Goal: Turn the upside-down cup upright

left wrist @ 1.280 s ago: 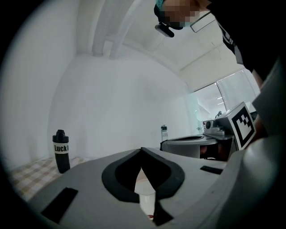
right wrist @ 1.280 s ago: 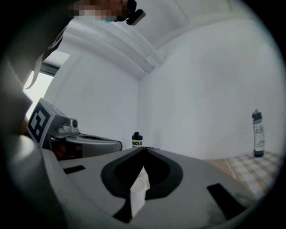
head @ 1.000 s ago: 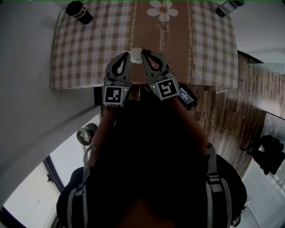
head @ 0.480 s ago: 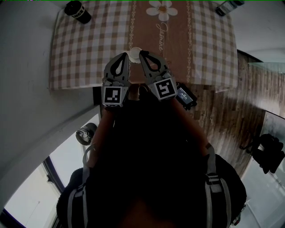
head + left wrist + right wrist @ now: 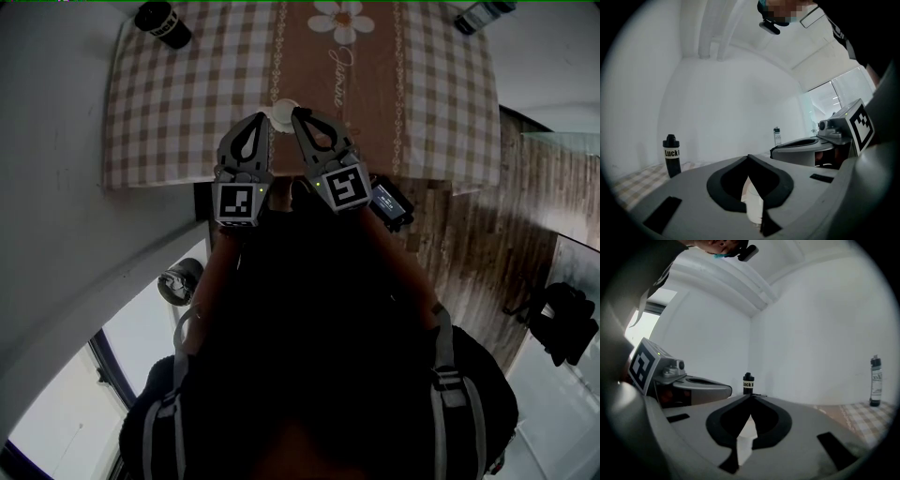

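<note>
Slight leftward shift of the left gripper [image 5: 263, 118] and the right gripper [image 5: 296, 112].

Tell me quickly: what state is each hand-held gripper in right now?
Left hand-held gripper: closed, holding nothing.
Right hand-held gripper: closed, holding nothing.

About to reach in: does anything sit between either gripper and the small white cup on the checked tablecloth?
Nothing visible does. The small white cup sits just past the shut tips of the left gripper and right gripper; the black bottle stands far off to the left.
</note>
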The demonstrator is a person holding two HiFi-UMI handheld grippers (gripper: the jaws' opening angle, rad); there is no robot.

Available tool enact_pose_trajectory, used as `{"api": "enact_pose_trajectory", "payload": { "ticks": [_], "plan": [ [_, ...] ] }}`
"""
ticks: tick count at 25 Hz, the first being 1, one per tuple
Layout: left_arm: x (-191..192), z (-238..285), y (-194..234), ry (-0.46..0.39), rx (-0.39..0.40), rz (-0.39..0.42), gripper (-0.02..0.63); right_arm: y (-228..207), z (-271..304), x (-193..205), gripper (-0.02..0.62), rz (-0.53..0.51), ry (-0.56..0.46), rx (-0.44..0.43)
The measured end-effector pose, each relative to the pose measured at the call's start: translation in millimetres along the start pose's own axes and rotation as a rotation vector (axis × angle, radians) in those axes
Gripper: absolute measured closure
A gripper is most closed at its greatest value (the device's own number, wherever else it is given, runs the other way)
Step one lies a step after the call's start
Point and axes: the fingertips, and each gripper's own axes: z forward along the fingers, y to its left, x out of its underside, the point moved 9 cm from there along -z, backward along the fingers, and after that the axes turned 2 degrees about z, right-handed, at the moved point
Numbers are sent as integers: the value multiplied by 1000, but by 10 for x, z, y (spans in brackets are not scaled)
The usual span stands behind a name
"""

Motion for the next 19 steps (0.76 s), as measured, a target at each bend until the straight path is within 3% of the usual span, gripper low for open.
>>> {"api": "enact_pose_trajectory", "payload": {
  "ticks": [19],
  "plan": [
    [147, -72, 60, 42, -16, -19, 617, 13, 6, 71, 597, -15, 46, 2]
  ]
}}
